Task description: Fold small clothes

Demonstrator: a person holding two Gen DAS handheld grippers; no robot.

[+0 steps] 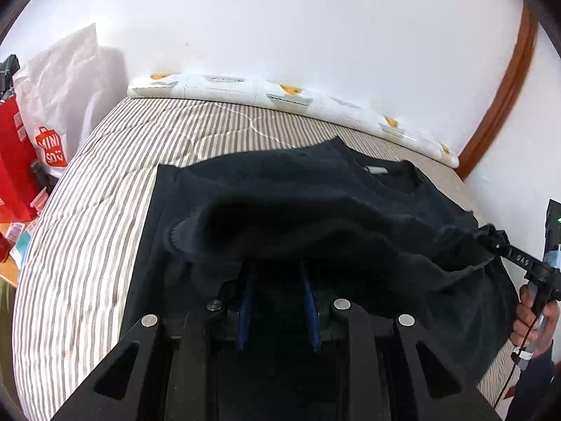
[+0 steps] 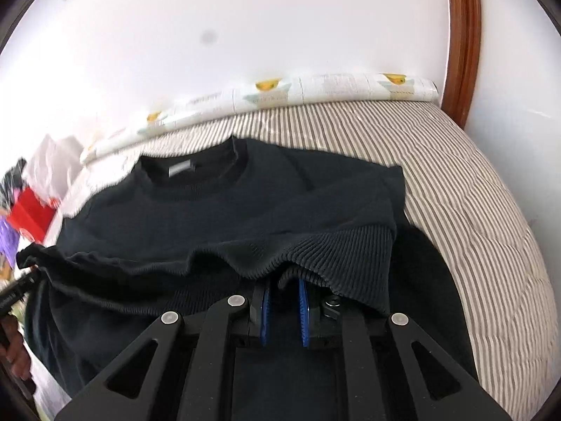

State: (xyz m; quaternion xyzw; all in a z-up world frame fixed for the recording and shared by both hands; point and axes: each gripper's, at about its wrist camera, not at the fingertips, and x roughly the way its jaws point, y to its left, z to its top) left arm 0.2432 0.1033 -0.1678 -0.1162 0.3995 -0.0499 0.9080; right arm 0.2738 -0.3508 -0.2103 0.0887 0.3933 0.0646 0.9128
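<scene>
A black ribbed-knit sweater [image 2: 224,210] lay spread on the bed with the grey-and-white striped quilt [image 2: 473,182], its round collar and label on the far side from both sets of jaws, toward the white wall [image 2: 280,17]. The person held a gripper in each hand, and each had the near hem. The right gripper [image 2: 284,310] had its blue-padded jaws nearly together, with the ribbed hem band bunched between and just beyond them; the pads looked pressed on the cloth. The left gripper [image 1: 278,301] stood a little wider, its jaw tips buried under a dark drape of the same hem, so I took it to be gripping too, though the contact itself was hidden. The lifted hem sagged in a soft wave between the two sets of jaws, above the body of the sweater.

The knit looked light, limp and stretchy, not slippery; it would droop wherever it was unsupported. I judged the thicker hem corners the sound place to hold, well apart, so the edge stayed taut when carried forward toward the collar.
</scene>
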